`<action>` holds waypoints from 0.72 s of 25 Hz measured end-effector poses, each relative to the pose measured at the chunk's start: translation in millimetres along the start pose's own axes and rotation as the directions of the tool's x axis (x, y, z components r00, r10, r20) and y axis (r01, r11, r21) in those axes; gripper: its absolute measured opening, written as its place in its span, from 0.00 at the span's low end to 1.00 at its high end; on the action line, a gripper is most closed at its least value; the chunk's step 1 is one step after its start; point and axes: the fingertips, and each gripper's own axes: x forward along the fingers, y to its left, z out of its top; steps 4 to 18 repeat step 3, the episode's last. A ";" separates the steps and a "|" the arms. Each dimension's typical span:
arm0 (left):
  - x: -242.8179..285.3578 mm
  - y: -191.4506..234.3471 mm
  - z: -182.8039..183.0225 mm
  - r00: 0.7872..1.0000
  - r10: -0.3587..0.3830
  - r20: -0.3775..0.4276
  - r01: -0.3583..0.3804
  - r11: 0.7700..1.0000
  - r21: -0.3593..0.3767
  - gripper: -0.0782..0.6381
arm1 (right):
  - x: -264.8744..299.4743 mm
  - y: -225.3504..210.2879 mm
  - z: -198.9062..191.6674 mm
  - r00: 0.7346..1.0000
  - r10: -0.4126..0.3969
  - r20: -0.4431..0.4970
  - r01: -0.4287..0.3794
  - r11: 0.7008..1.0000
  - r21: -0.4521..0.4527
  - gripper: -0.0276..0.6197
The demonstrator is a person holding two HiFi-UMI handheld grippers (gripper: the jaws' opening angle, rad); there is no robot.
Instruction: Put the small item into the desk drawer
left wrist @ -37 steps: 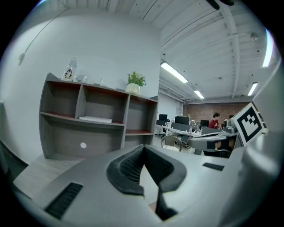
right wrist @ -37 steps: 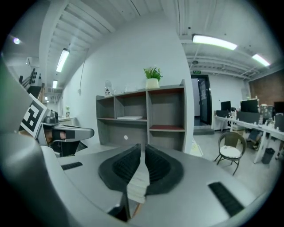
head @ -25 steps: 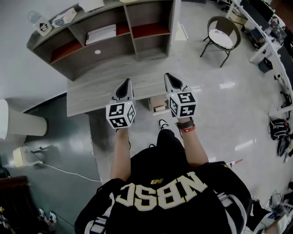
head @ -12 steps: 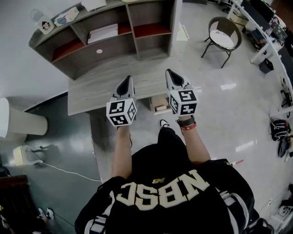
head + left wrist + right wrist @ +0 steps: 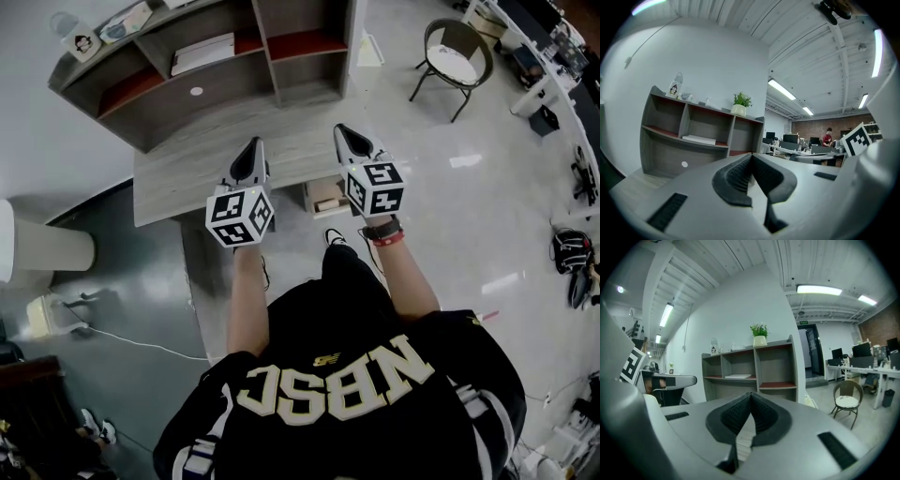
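A grey wooden desk (image 5: 187, 178) with a shelf unit (image 5: 262, 56) at its back lies below both grippers. My left gripper (image 5: 251, 150) hovers over the desk's front middle, its jaws shut with nothing between them (image 5: 751, 157). My right gripper (image 5: 344, 134) hangs over the desk's right end, shut and empty too (image 5: 750, 395). A tan box-like part (image 5: 325, 199) shows under the desk's front edge on the right; whether it is the drawer I cannot tell. A small white round spot (image 5: 195, 91) sits on the shelf unit's back panel. No small loose item shows on the desk top.
A white stack of paper (image 5: 202, 53) lies on a middle shelf and a potted plant (image 5: 760, 340) stands on top. A round chair (image 5: 453, 66) is at the far right. A white cylinder (image 5: 37, 251) and a cable lie on the floor at left.
Both grippers have drifted slightly toward the shelf unit, the left one also a little to the left. Both stay shut and empty.
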 end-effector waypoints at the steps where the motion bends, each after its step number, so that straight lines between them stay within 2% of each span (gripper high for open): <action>1: 0.6 1.1 3.7 1.000 0.001 0.010 -0.001 1.000 0.000 0.13 | 3.5 -0.7 0.6 1.000 0.013 -0.006 -0.013 1.000 -0.008 0.05; 3: 2.1 4.1 10.4 1.000 0.003 0.029 -0.003 1.000 -0.002 0.13 | 11.1 -2.2 2.2 0.999 0.039 -0.021 -0.040 0.999 -0.031 0.05; 18: 2.1 4.1 10.4 1.000 0.003 0.029 -0.003 1.000 -0.002 0.13 | 11.1 -2.2 2.2 0.999 0.039 -0.021 -0.040 0.999 -0.031 0.05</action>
